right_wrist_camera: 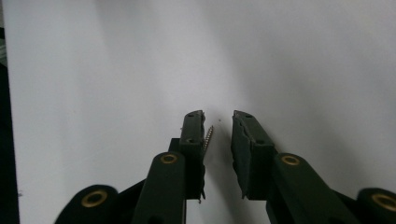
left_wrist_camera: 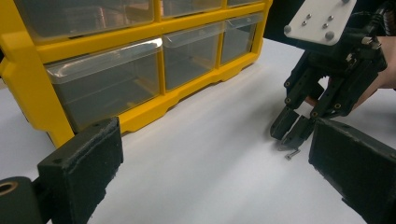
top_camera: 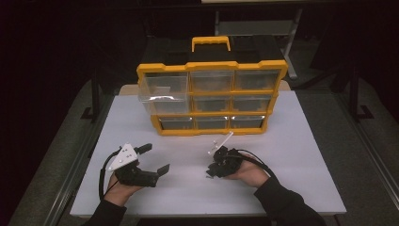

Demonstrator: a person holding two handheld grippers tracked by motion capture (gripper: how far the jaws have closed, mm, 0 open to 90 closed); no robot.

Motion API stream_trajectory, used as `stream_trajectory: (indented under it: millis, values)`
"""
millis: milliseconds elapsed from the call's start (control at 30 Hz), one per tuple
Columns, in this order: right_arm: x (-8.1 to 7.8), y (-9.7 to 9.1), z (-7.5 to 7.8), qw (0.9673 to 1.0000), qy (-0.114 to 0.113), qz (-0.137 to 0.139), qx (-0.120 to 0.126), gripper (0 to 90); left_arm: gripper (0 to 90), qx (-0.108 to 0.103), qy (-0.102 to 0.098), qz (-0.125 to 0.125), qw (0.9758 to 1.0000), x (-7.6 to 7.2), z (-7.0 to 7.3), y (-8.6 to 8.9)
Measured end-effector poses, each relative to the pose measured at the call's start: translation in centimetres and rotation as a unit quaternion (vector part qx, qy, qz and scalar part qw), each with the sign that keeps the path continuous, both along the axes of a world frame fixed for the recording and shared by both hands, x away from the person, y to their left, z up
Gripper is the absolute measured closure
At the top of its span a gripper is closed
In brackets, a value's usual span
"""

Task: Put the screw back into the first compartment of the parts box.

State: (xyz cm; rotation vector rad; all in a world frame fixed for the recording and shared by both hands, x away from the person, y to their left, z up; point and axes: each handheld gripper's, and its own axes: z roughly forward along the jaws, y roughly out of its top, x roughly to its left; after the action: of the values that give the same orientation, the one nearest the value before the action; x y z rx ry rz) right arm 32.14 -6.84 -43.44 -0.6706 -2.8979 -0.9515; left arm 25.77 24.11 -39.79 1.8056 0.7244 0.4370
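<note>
The right tongs (right_wrist_camera: 218,119) point down at the white tabletop (top_camera: 301,155), their jaws a narrow gap apart with a small screw (right_wrist_camera: 208,136) lying between them, close against the left-hand jaw in the right gripper view; the pads are not pressing on it. From the left gripper view, the same screw (left_wrist_camera: 292,155) lies flat on the tabletop just below the tips of the right tongs (left_wrist_camera: 290,128). The left tongs (top_camera: 154,157) rest near the tabletop's front left, held in the left hand (top_camera: 123,188), jaws wide apart and holding nothing. Behind both stands a yellow organizer (top_camera: 211,96) with clear drawers; its upper left drawer (top_camera: 162,89) is pulled out and sticks forward. The right hand (top_camera: 251,173) grips its tool well apart from the left one
</note>
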Motion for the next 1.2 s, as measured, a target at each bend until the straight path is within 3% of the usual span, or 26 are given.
stream_trajectory:
  millis: [200,400,700,767,800,900,1100,1200]
  values:
    - [0.3,-0.1,-0.2,0.9999,-0.006,0.008,0.002,78.4,2.4,-0.001,0.001,0.000,1.0000,0.0,0.0,0.0]
    - [0.2,-0.3,-0.2,1.0000,0.001,-0.003,-0.006,86.7,2.4,-0.001,0.000,-0.001,1.0000,0.0,0.0,-0.1]
    - [0.5,-0.4,-0.2,1.0000,-0.005,0.005,-0.002,86.7,2.4,-0.001,0.000,-0.001,1.0000,0.0,0.0,-0.1]
    - [0.5,-0.5,0.0,1.0000,0.004,-0.002,-0.003,86.8,2.4,0.003,0.000,-0.003,1.0000,0.0,-0.1,-0.1]
    - [0.7,-0.5,0.1,1.0000,-0.004,0.006,0.003,86.7,2.4,0.003,-0.001,-0.002,1.0000,0.0,-0.1,-0.1]
    - [0.6,-0.7,0.4,1.0000,0.004,-0.006,0.002,86.8,2.4,0.002,-0.001,-0.002,1.0000,0.0,-0.1,-0.1]
    - [0.7,-0.8,0.9,0.9999,0.004,-0.004,0.009,86.8,2.4,0.002,-0.001,-0.003,1.0000,0.0,-0.1,-0.1]
    - [0.9,-0.9,1.1,0.9997,-0.006,0.005,0.021,86.8,2.4,0.001,0.000,-0.002,1.0000,0.0,0.0,-0.1]
